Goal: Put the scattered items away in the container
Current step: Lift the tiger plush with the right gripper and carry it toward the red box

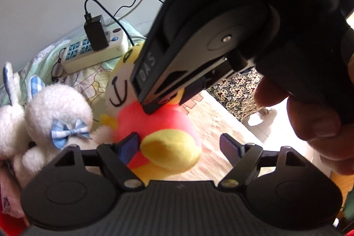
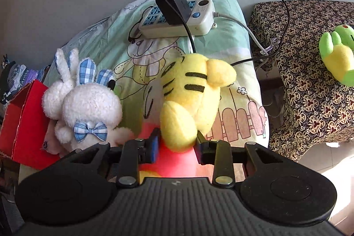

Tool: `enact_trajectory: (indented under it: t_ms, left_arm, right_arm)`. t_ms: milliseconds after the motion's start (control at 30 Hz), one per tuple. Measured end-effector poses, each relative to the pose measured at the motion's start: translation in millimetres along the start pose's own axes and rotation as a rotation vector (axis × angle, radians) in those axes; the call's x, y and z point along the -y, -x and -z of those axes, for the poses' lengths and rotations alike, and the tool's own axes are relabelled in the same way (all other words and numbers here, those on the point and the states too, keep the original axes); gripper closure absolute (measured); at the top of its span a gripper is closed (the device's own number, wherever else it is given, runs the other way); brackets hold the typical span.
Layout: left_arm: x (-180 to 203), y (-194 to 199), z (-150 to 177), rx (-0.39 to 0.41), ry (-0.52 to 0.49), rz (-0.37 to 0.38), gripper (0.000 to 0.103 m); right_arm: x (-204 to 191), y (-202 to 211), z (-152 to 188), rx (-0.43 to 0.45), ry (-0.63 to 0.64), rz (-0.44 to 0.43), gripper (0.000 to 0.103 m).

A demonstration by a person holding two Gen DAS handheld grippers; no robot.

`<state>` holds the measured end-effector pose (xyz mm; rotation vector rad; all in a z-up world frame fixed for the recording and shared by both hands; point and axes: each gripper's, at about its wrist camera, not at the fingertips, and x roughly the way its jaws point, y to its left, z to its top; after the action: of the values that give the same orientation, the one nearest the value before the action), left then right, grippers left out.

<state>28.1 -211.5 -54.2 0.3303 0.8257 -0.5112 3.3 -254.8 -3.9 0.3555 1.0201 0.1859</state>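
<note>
The yellow tiger plush (image 2: 190,98), striped in black and dressed in a pink-red top, lies on the cartoon-print pillow (image 2: 232,41) on the bed, and both grippers are at it. The right gripper (image 2: 177,145) has its jaws closed against one yellow paw, a blue pad on each side of it. The left gripper (image 1: 180,147) stands apart: its left pad touches the plush's pink body and a yellow paw lies between the jaws, but the right pad is clear of it, so nothing is clamped there.

The red cardboard box (image 2: 24,121), at 9 o'clock in the right wrist view, is by my reading the container. Its inside is hidden, so what it already holds cannot be told. The white rabbit plush (image 2: 88,107) with a blue checked bow leans just beside it, seemingly not in it. A green and yellow plush (image 2: 336,54) lies well apart at 3 o'clock on a floral-patterned cloth (image 2: 309,103). At least three toys look left to tidy, so the job seems early or midway.

The right gripper's finger, seen from the left wrist, carries the raised letters "DAS". A label higher on it, towards 1 o'clock, is too blurred to read. The power strip (image 2: 177,19) at 12 o'clock shows no readable writing.
</note>
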Motion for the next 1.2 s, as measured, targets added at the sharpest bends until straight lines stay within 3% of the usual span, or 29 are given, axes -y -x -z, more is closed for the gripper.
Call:
enact_trajectory:
  t_ms: [33,133,533,933,1200]
  left_arm:
    - [1,-2,-2,-0.004,-0.006,-0.034,0.041]
    - [-10,-4,-6,-0.002,0.017,-0.023,0.044]
    - [-18,12,6,0.021,-0.025,0.009,0.057]
    - [8,87,40,0.063,-0.106,0.200,0.059]
    - [25,122,62,0.107,-0.157,0.239,0.059]
  right_arm:
    - [1,-3,-2,-0.002,-0.014,-0.009,0.059]
    - [7,-15,-4,-0.036,-0.073,-0.044,0.039]
    - [4,-3,9,-0.042,-0.087,-0.040,0.062]
    - [-9,46,54,-0.041,-0.057,0.078,0.064]
    - [-17,76,85,-0.013,-0.072,0.102,0.064]
